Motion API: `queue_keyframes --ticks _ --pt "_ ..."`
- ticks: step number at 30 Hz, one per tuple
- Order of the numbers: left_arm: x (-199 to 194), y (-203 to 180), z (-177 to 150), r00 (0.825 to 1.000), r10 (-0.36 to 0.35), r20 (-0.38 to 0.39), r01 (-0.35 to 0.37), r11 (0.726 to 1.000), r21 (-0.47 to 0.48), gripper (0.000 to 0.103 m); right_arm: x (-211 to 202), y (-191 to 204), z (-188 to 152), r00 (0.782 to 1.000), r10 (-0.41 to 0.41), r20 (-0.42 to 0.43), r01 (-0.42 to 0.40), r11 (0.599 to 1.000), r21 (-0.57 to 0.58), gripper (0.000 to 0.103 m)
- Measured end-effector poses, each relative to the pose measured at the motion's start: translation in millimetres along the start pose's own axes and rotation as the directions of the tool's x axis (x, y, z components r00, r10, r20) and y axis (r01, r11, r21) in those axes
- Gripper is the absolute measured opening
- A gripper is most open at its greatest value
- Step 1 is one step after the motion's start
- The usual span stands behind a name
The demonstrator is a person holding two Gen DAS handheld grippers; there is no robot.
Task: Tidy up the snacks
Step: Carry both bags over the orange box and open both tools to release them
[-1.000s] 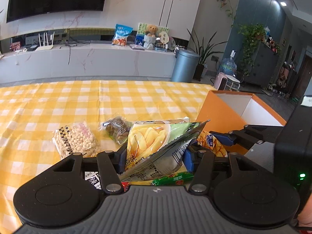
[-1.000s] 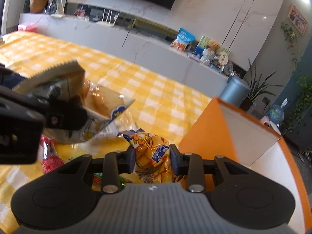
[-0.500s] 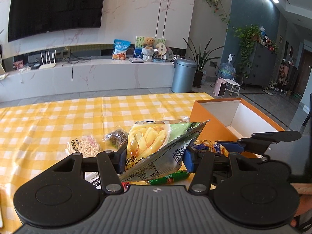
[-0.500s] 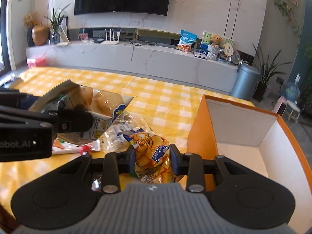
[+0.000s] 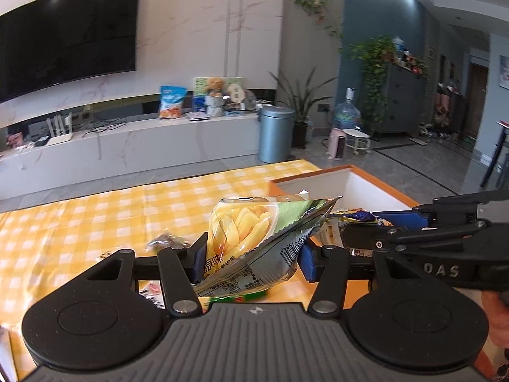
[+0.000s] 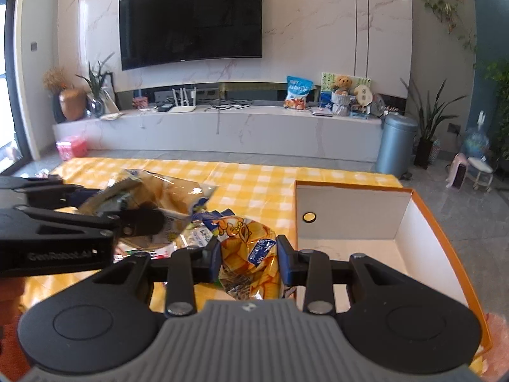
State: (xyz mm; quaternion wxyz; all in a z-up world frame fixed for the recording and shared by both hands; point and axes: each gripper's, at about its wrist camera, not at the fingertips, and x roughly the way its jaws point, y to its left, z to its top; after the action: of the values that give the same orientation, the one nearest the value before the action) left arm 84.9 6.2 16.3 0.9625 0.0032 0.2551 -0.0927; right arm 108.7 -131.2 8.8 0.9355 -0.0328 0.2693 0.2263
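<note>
My left gripper (image 5: 251, 259) is shut on a green bag of fries-style chips (image 5: 254, 238), held above the yellow checked tablecloth (image 5: 95, 219). My right gripper (image 6: 249, 259) is shut on a small orange snack bag (image 6: 246, 248), held just left of the orange box (image 6: 426, 210) with a white inside. In the right wrist view the left gripper (image 6: 63, 226) and its chips bag (image 6: 165, 194) sit at the left. In the left wrist view the right gripper (image 5: 445, 242) is at the right, beside the box (image 5: 318, 178).
More snack packets lie on the cloth below the grippers: a dark one (image 5: 165, 240), a red-and-white one (image 5: 152, 288) and a green one (image 5: 241, 296). Beyond the table are a marble TV bench (image 6: 222, 127) and a grey bin (image 6: 397, 143).
Both grippers have risen with their bags and tilted up, so more of the room shows. The orange box now shows its open inside in both views.
</note>
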Motion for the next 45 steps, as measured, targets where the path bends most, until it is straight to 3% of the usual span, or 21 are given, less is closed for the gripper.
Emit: queue_keyframes --ticks 7,14,24,30,37,45 --pt "7 -24 8 0.998 -0.060 -0.006 0.061 0.997 0.053 0.063 -31 -34 5 0.999 0.046 -0.016 -0.043 0.993 0.114 0.031" --pt "22 -48 25 0.989 -0.145 -0.014 0.146 0.981 0.131 0.063 -49 -71 13 0.995 -0.097 -0.033 0.100 0.990 0.100 0.031" --pt "64 -87 29 0.961 -0.247 -0.120 0.270 0.934 0.235 0.063 -30 -131 4 0.961 -0.174 -0.217 0.205 0.970 0.128 0.031" --pt "88 -108 23 0.954 -0.230 -0.191 0.281 0.911 0.303 0.063 -4 -154 0 0.932 -0.212 -0.292 0.251 0.962 0.103 0.031" --pt "115 -121 13 0.945 -0.158 -0.285 0.270 0.869 0.415 0.063 22 -158 -8 0.905 -0.239 -0.352 0.267 0.963 0.031 0.031" --pt "148 -134 -1 0.918 -0.065 -0.391 0.278 0.808 0.519 0.063 46 -164 -17 0.878 -0.268 -0.397 0.282 0.959 -0.023 0.031"
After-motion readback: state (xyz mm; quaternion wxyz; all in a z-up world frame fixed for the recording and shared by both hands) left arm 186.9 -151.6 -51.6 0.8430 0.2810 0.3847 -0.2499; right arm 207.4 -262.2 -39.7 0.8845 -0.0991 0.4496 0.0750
